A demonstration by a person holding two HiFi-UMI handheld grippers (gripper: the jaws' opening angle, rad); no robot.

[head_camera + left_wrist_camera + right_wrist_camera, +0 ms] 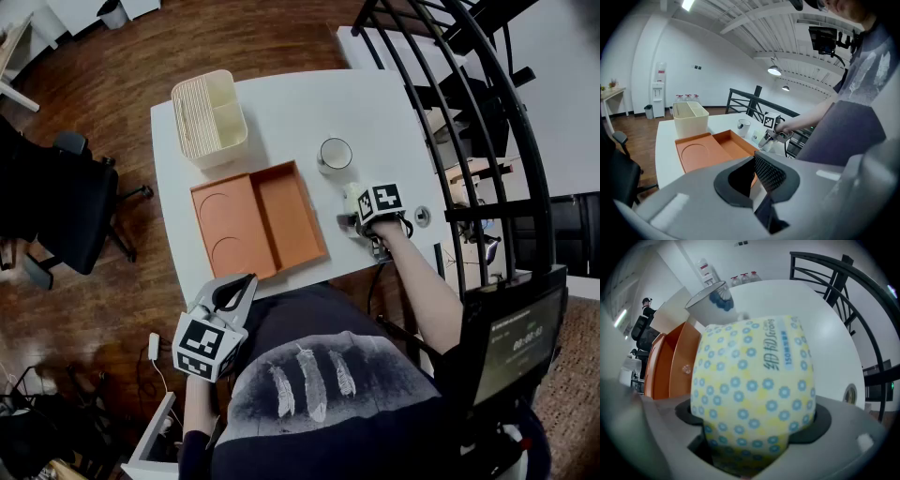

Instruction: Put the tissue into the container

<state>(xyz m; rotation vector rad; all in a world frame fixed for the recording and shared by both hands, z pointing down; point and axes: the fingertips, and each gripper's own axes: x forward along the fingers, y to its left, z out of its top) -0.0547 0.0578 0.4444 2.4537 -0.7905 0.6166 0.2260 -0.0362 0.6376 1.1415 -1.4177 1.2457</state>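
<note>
- The tissue pack point(752, 390), a soft, light plastic-wrapped bundle, lay right of centre in the head view, on the table point(281, 103).
- It looked squashy and a bit slick, so a hold across its middle seemed best.
- The right tongs point(752, 423) were clamped wide on its sides.
- The orange tray point(258, 220) sat just left of it.
- The cream container point(210, 117) stood in the upper left, well apart.
- The left tongs point(759, 183) were together and empty at the lower left.

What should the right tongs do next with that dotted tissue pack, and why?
Likely lift and carry it left to the cream container: the right tongs already clamp the tissue pack, which is near the mug, well short of the container.
</note>
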